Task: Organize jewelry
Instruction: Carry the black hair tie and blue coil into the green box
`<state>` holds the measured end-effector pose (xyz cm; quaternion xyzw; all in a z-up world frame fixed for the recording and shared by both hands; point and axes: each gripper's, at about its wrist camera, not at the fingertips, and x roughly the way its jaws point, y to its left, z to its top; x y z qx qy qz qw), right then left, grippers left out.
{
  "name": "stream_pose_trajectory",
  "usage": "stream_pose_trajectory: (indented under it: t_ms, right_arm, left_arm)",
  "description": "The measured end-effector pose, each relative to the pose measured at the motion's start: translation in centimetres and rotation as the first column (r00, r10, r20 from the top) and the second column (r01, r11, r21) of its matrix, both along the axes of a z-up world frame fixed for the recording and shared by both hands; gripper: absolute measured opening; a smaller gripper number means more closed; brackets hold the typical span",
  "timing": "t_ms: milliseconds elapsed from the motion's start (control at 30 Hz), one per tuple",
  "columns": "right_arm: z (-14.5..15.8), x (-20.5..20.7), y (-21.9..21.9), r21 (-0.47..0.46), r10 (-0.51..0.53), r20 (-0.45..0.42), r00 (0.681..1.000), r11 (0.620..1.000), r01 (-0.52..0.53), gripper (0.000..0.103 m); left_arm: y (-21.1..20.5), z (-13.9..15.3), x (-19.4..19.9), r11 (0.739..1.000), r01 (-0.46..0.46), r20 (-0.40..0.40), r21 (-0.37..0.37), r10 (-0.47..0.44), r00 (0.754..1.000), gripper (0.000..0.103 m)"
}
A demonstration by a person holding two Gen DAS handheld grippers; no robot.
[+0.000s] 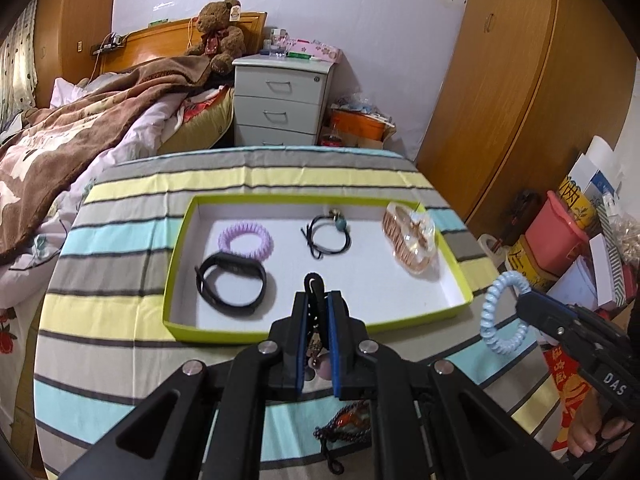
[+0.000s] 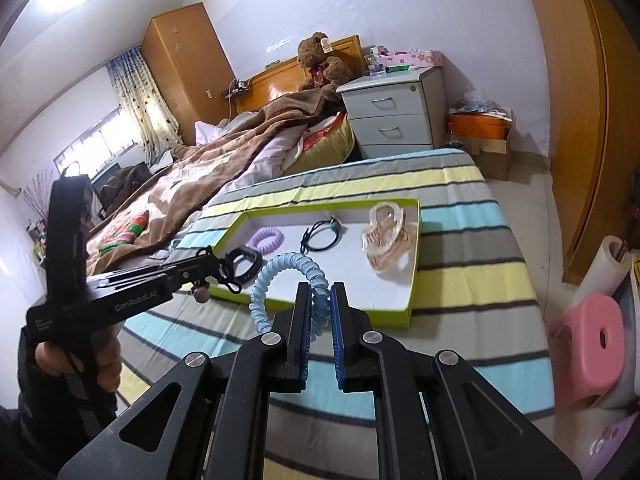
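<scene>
A green-rimmed tray (image 1: 176, 276) (image 2: 414, 256) lies on the striped cloth. It holds a purple coil band (image 1: 245, 239) (image 2: 267, 240), a black wristband (image 1: 232, 283) (image 2: 246, 266), a black cord with a teal bead (image 1: 329, 236) (image 2: 322, 234) and a clear pink hair claw (image 1: 410, 239) (image 2: 386, 236). My left gripper (image 1: 318, 304) (image 2: 218, 268) is shut on a black cord with a pink bead (image 1: 314, 292) (image 2: 200, 294), at the tray's near edge. My right gripper (image 2: 320, 296) (image 1: 520, 306) is shut on a light blue coil band (image 2: 280, 280) (image 1: 500, 312), right of the tray.
A dark beaded bracelet (image 1: 344, 426) lies on the cloth under my left gripper. A bed (image 1: 60, 152) is on the left, white drawers (image 1: 280, 100) stand behind, boxes (image 1: 560, 240) and a pink stool (image 2: 592, 344) sit on the right.
</scene>
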<state>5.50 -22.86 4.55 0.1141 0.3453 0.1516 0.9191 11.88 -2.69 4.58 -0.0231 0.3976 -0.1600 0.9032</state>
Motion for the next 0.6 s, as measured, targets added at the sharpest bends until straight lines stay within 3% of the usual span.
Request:
stream_pose_trajectory:
  t_ms: [267,600]
  right_arm:
    - [-0.7,3.3,0.3,-0.016,-0.029,-0.036,0.999,0.999,0.029,0.010]
    - [-3.1,6.9,2.0,-0.066,-0.035,-0.104,0.994,0.997,0.028,0.010]
  left_arm:
    - [-0.2,0.5,2.8,0.999,0.009,-0.002,-0.032,-0.009,1.000,0.010]
    - [-0.7,-1.9,7.1,0.999,0.007,-0.075,-0.053,-0.011,0.997,0.010]
